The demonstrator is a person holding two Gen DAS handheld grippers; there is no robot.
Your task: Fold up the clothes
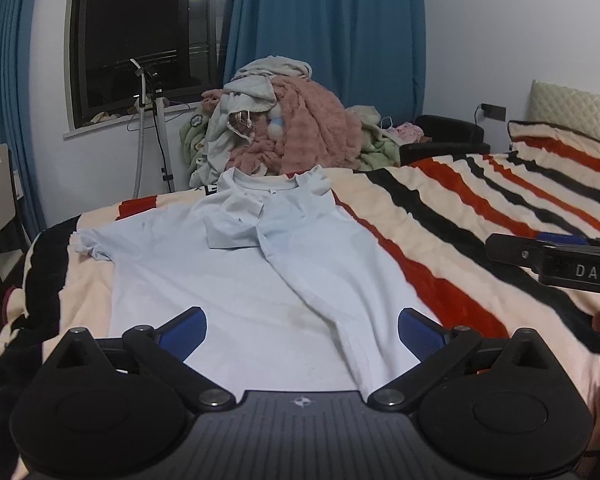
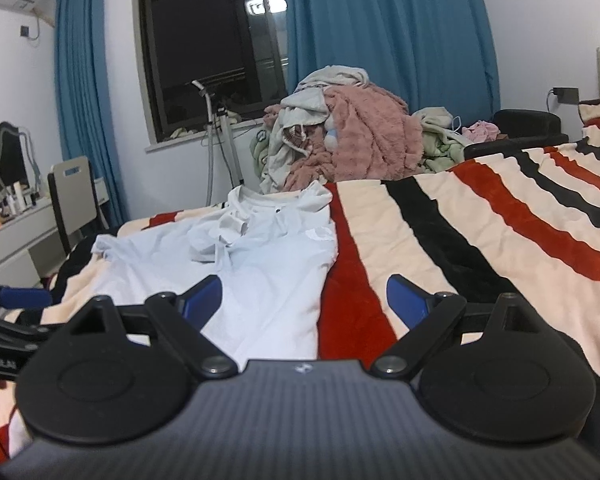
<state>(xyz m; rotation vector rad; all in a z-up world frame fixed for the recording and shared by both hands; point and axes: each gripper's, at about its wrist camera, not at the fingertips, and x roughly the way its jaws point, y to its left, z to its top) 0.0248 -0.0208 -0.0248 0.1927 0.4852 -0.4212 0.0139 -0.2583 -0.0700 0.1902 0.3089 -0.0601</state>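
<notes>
pale blue polo shirt (image 1: 236, 280) lying collar-far, hem-near, right under wide-open, empty left gripper (image 1: 302, 330); right gripper (image 2: 304, 300) also open, empty, straddling its right edge.

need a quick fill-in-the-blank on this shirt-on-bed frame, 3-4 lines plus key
1. The pale blue shirt lies spread on a ____ blanket.
2. Both the left tool and the right tool are ____, with nothing held between their pads.
3. Behind the bed, a pile of clothes sits in front of ____ curtains.
4. The shirt's right side is already folded ____ over its body.

Missing words: striped; open; blue; inward
</notes>
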